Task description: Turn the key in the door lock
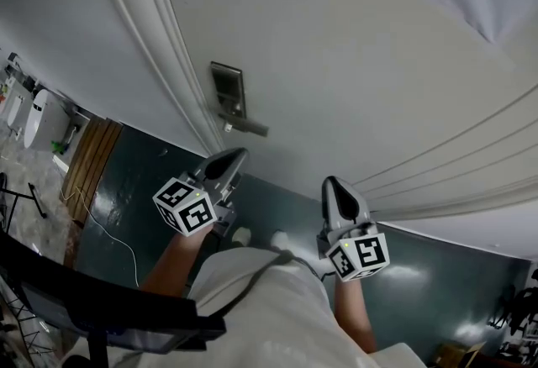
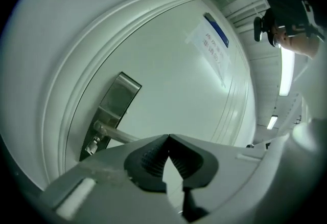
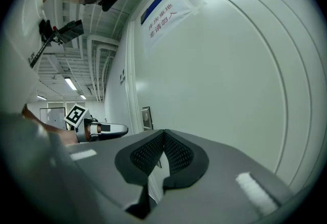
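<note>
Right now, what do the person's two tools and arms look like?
The left tool and right tool match: pale grey tapered shells, dark ribbed pads inside the tips, and a white cube with black square markers at the rear of each. The forearms are bare, and the person wears a light-coloured top.

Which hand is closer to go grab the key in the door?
Left, probably. The left gripper sits just below the lock plate, with the key ahead of its shut, empty jaws. The right gripper is farther along the door, away from it.
</note>
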The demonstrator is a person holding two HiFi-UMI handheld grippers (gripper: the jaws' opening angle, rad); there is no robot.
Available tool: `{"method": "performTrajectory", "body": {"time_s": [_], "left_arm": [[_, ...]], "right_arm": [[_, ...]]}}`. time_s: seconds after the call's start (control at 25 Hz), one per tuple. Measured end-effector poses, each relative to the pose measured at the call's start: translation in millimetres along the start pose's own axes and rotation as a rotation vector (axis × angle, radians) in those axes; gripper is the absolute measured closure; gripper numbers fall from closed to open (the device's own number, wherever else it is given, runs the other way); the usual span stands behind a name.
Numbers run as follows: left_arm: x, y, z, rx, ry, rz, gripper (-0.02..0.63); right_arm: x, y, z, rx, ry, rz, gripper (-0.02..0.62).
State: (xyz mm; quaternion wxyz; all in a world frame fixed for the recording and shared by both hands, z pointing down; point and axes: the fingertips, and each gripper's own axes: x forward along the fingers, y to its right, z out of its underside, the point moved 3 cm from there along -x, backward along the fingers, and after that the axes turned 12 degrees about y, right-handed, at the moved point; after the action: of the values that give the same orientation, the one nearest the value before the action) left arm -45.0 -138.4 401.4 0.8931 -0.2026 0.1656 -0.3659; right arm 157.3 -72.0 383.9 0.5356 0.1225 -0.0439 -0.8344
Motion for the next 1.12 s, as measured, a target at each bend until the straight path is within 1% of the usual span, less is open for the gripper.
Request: {"method": "performTrajectory", "body": {"time_s": [0.2,0.48,0.68,1.0,1.12], "left_arm": [[2.3,28.2,-13.1,0.136,0.007,0.042,0.598],[2.3,60.1,-25.9,0.292,0.026,0.085,0.600],[3.0,61.3,-23.4,0.289,0.026,0.094,0.600],[3.0,46.7,-23.4,0.292,0.024,0.072,0.600],[2.9,40.5,-21.9,0.304,0.011,0.065,0.600]], "right_arm": [[-1.8,-9.9,-9.4,-0.007,0.012,-0.032,0.588],[-1.6,-17.3,-16.3,-0.018,0.024,-0.055,0.588],[0.3,-20.2,-16.2,-0.021,0.024,-0.061,0.588],[6.6,-21.7,-14.8,-0.031,0.024,-0.053,0.588],[10.1,-23.8,-14.6,-0.035,0.024,-0.054,0.588]]}}
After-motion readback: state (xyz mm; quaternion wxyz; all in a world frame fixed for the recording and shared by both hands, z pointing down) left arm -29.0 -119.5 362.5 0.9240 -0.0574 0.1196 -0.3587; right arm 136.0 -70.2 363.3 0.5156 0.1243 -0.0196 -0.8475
